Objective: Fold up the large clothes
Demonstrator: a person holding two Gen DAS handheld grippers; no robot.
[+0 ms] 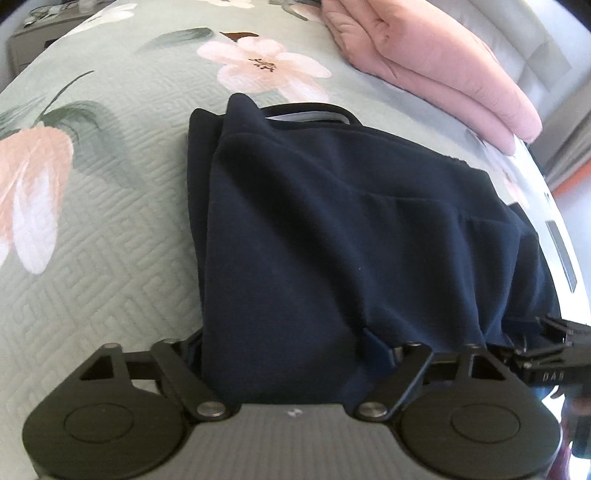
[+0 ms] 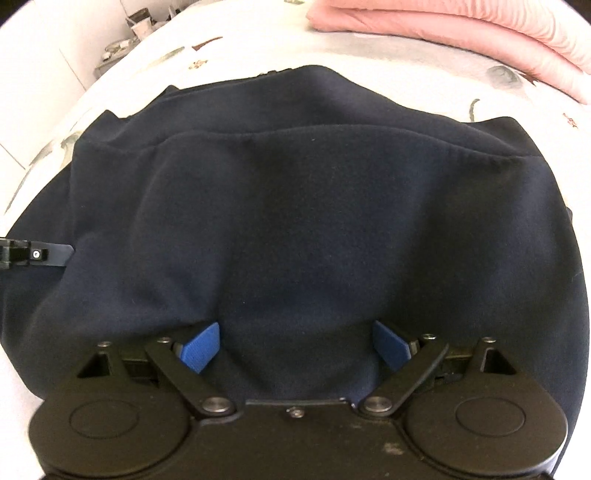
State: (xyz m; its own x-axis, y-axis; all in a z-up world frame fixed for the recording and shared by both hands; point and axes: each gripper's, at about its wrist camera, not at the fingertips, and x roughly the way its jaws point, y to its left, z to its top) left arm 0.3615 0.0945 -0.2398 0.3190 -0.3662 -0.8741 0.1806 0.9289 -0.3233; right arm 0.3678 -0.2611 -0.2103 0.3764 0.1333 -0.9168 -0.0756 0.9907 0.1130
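A dark navy garment (image 1: 332, 229) lies folded on a floral quilted bedspread (image 1: 110, 206). It also fills the right wrist view (image 2: 295, 206). My left gripper (image 1: 291, 354) has its jaws spread wide, with the near edge of the garment lying between them; only the right blue pad (image 1: 376, 347) shows. My right gripper (image 2: 295, 347) is also spread wide, its blue pads (image 2: 201, 347) on either side of a bunch of the navy fabric, not pinching it. The right gripper shows at the right edge of the left wrist view (image 1: 546, 354), the left one at the left edge of the right wrist view (image 2: 33, 254).
A folded pink quilt (image 1: 436, 66) lies at the far right of the bed, also in the right wrist view (image 2: 461, 37). A bedside table (image 1: 33, 29) with small items stands beyond the bed's far left corner. The bed edge (image 1: 565, 251) runs along the right.
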